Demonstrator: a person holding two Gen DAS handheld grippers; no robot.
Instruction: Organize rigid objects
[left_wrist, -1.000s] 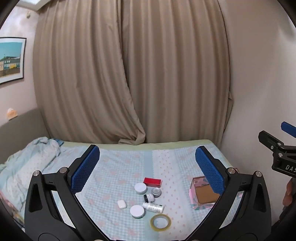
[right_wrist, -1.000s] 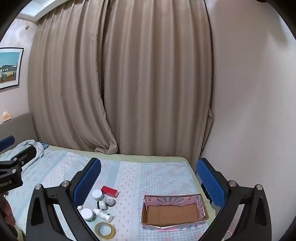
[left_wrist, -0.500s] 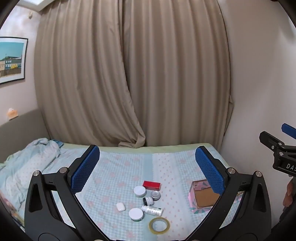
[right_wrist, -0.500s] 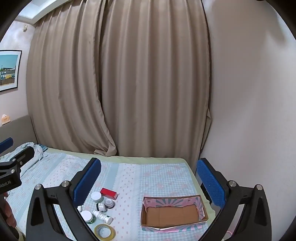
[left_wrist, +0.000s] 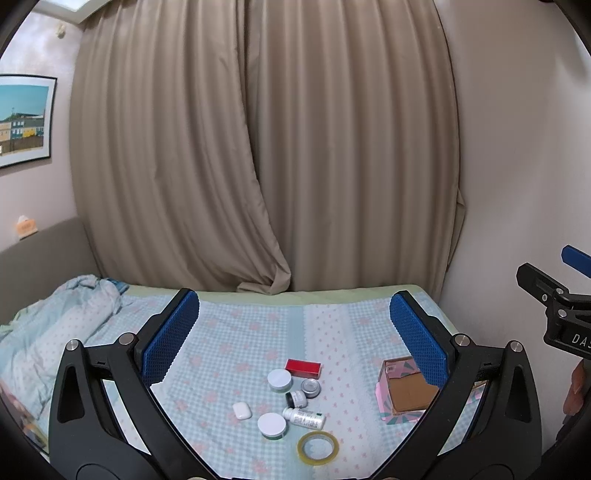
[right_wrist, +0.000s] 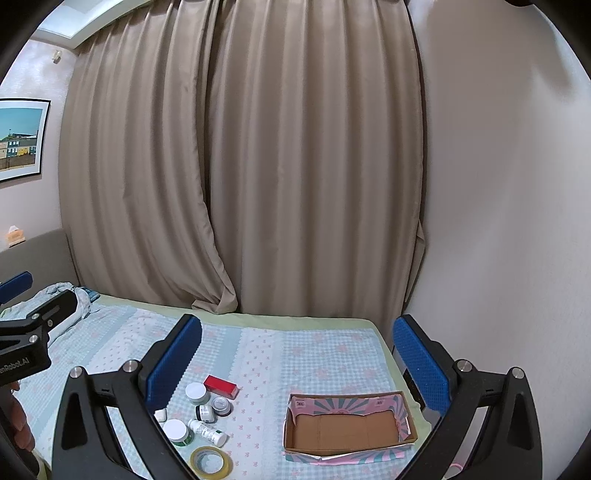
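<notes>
Blue-padded and spread wide with nothing in it, the left claw (left_wrist: 293, 332) hangs above the small pile of jars and bottles (left_wrist: 291, 398) on the checked bed (left_wrist: 236, 339), with the open cardboard box (left_wrist: 404, 393) at 3 o'clock under the empty, spread right claw (right_wrist: 297, 360).

1. Left gripper (left_wrist: 291, 325): sits higher and farther back than a second ago; the cluster of items, red box (left_wrist: 302, 367) to tape roll (left_wrist: 317, 447), appears smaller and lower between its wide-spread jaws.
2. Right gripper (right_wrist: 295, 354): likewise raised; cardboard box (right_wrist: 347, 428) lies lower in view, with more curtain (right_wrist: 240, 166) above.
</notes>
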